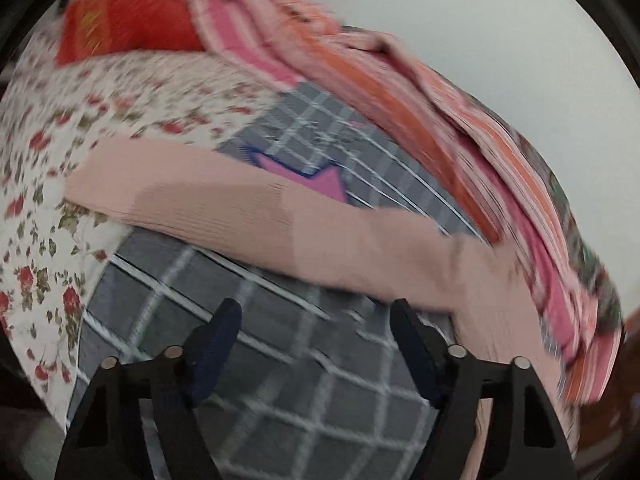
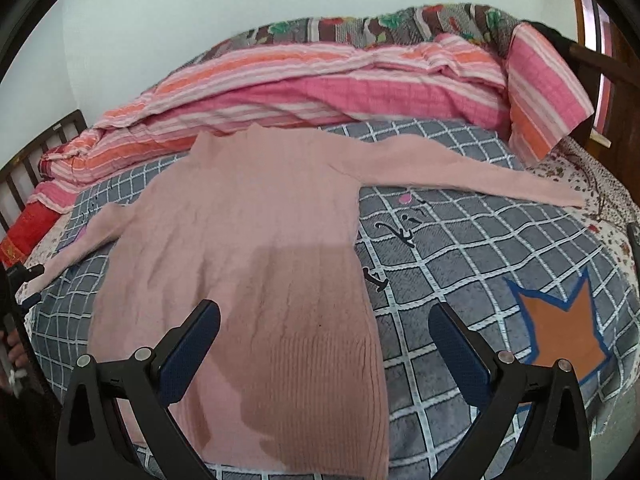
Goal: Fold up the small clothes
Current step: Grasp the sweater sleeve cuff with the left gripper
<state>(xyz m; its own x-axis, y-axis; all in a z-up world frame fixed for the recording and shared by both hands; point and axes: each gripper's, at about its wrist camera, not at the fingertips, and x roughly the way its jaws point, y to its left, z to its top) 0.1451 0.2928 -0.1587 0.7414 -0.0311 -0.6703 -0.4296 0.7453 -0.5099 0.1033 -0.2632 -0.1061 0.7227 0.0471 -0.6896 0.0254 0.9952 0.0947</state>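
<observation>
A pink knitted sweater (image 2: 248,240) lies flat on a grey checked blanket (image 2: 460,248), hem toward me, both sleeves spread out sideways. My right gripper (image 2: 324,320) is open and empty, hovering over the sweater's hem. In the blurred left wrist view, one pink sleeve (image 1: 248,208) stretches across the blanket (image 1: 280,360). My left gripper (image 1: 316,320) is open and empty, just short of that sleeve. Part of the left gripper shows at the left edge of the right wrist view (image 2: 24,276).
A pink and orange striped quilt (image 2: 320,88) is bunched along the far side of the bed. A red pillow (image 1: 128,24) lies by the wooden headboard (image 2: 28,164). A floral sheet (image 1: 52,184) covers the mattress edges. The wall (image 2: 200,8) is behind.
</observation>
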